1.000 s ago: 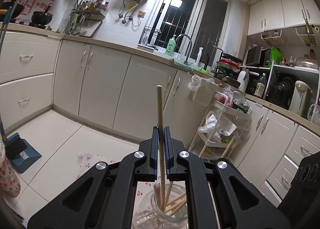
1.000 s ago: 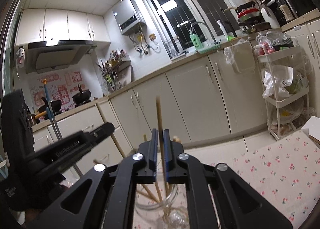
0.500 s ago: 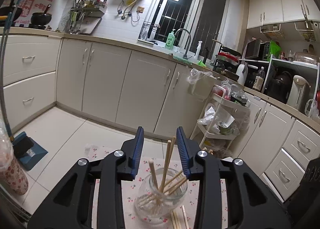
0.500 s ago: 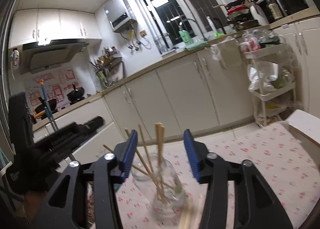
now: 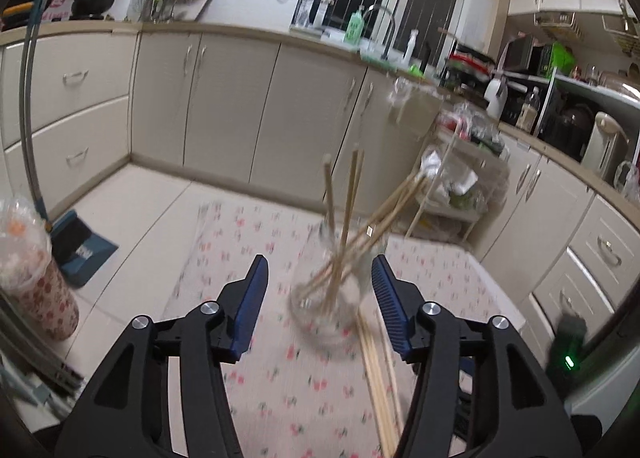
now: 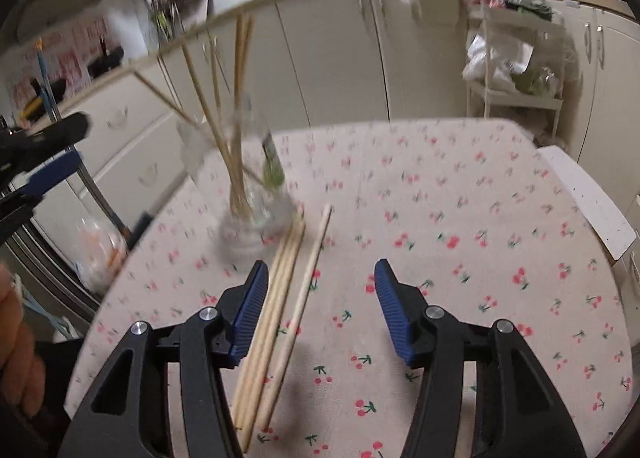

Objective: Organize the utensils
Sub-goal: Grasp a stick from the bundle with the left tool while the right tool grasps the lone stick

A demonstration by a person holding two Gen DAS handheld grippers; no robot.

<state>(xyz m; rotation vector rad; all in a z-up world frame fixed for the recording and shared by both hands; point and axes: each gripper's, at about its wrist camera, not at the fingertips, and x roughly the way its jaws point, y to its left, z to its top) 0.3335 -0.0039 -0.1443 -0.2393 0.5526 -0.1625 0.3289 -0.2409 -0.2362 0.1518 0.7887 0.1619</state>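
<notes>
Chopsticks stand bundled in a clear glass jar on the table, tips fanning up and outward at different angles; same bunch seen in the left wrist view inside the jar, blurred. More loose chopsticks lie flat on the tablecloth just beside the jar base, one end touching or nearly touching the glass, a tight group of several plus one single stick slightly apart to the right. In the left view the loose ones run from the jar toward the camera, near the right finger. Right gripper hovers over the loose sticks, jaws spread wide, nothing pinched; the sticks lie on the cloth below, near its left finger. Left gripper has jaws opening, wide apart, jar seen between the fingers but farther out, pads not on it, nothing held. Left gripper also visible at the left edge of the right view, black arm with blue pad. Tablecloth is beige with a red cherry print, covers a rounded table. Part of a hand at the lower left edge of the right view. Beyond: cream kitchen cabinets, white trolley rack with bags, blue dustpan on the tiled floor, patterned cup with clear lid at left.
</notes>
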